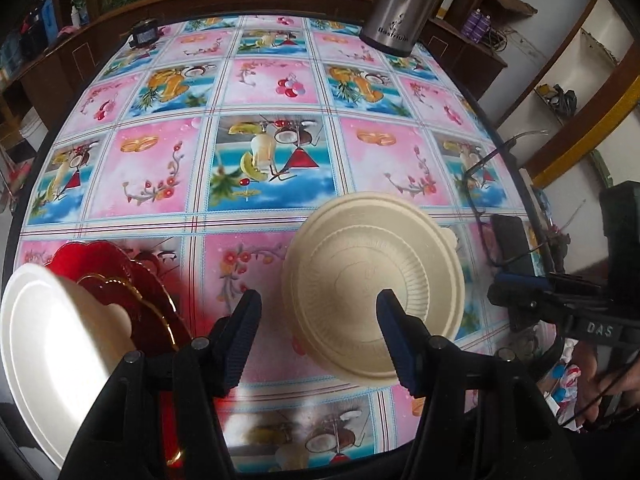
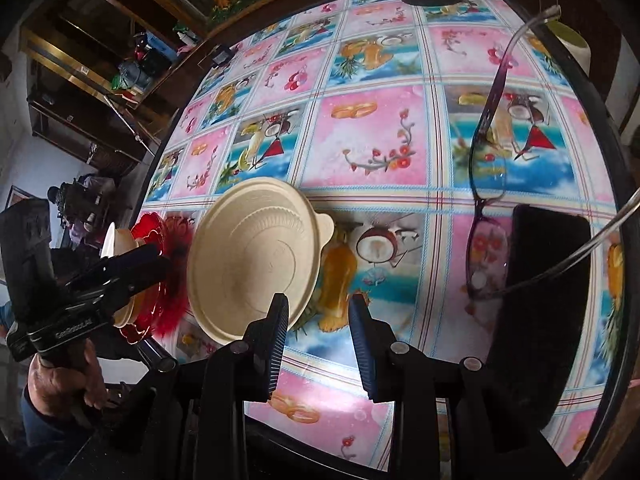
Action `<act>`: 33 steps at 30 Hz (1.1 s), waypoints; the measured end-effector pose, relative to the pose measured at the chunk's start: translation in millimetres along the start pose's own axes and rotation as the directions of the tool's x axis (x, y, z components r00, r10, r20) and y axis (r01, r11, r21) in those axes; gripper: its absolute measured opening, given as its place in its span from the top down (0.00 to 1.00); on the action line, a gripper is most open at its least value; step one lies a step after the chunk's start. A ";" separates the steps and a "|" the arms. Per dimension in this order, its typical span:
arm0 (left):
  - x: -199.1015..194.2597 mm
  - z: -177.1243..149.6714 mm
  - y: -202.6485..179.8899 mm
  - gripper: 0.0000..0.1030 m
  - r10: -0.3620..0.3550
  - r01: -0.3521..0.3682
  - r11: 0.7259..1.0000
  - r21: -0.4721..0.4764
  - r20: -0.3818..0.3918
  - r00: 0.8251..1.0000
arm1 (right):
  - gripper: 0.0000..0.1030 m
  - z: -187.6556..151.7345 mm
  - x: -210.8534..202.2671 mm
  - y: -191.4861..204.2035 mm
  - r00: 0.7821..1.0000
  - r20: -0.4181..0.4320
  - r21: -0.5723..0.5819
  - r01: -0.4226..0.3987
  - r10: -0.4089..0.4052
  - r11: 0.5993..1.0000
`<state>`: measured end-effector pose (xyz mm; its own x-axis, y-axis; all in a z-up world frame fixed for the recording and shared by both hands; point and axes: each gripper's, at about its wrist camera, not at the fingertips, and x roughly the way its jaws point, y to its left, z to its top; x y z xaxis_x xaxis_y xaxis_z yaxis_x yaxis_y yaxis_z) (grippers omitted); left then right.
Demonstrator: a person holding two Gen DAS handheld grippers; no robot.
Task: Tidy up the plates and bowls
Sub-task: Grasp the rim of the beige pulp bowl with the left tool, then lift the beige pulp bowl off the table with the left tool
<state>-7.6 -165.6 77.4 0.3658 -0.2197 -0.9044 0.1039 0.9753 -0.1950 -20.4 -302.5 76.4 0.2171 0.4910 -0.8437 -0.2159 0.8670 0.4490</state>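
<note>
A cream bowl (image 1: 374,280) lies upside down on the patterned table, right of centre; it also shows in the right wrist view (image 2: 252,256). At the near left a red scalloped plate (image 1: 120,276) lies on the table with a white bowl (image 1: 52,344) tilted on it; both show small in the right wrist view, the red plate (image 2: 150,232) and the white bowl (image 2: 120,240). My left gripper (image 1: 318,308) is open and empty, its right finger over the cream bowl's near rim. My right gripper (image 2: 318,312) is open and empty, just right of the cream bowl.
A steel thermos (image 1: 404,4) stands at the far edge. Eyeglasses (image 2: 486,200) and a black phone (image 2: 544,304) lie at the right side of the table. A small dark device (image 1: 144,32) sits at the far left. The table's round edge (image 1: 24,200) curves close on the left.
</note>
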 end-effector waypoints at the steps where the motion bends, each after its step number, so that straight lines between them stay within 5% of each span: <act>1: 4.4 1.3 0.0 0.43 0.002 -0.002 1.000 0.002 -0.007 1.000 | 0.67 2.4 1.5 0.7 1.000 -0.002 -0.002 0.001 -0.001 1.000; 10: 26.2 5.7 3.0 0.46 0.013 -0.013 1.000 0.010 -0.050 0.999 | 0.67 15.5 24.2 0.7 0.999 -0.048 -0.002 0.003 -0.003 1.000; 17: 40.4 2.8 -1.3 0.83 0.030 -0.025 0.998 0.056 -0.085 0.996 | 0.67 20.2 51.8 5.7 0.994 -0.105 -0.011 0.016 -0.017 1.000; 21: 34.9 2.4 -4.8 0.83 0.040 -0.036 0.996 0.076 -0.061 0.997 | 0.83 19.6 50.1 6.4 0.995 -0.090 -0.016 0.030 -0.032 0.999; 33: 10.0 7.3 -15.7 0.83 0.106 -0.109 0.985 0.132 0.031 0.994 | 0.84 23.1 28.3 18.3 0.999 -0.030 -0.045 0.014 -0.015 0.999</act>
<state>1.2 -183.4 74.2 0.4035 -0.1160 -0.9076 0.1847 0.9818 -0.0434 3.8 -270.8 67.5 0.1921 0.4749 -0.8588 -0.2551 0.8692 0.4236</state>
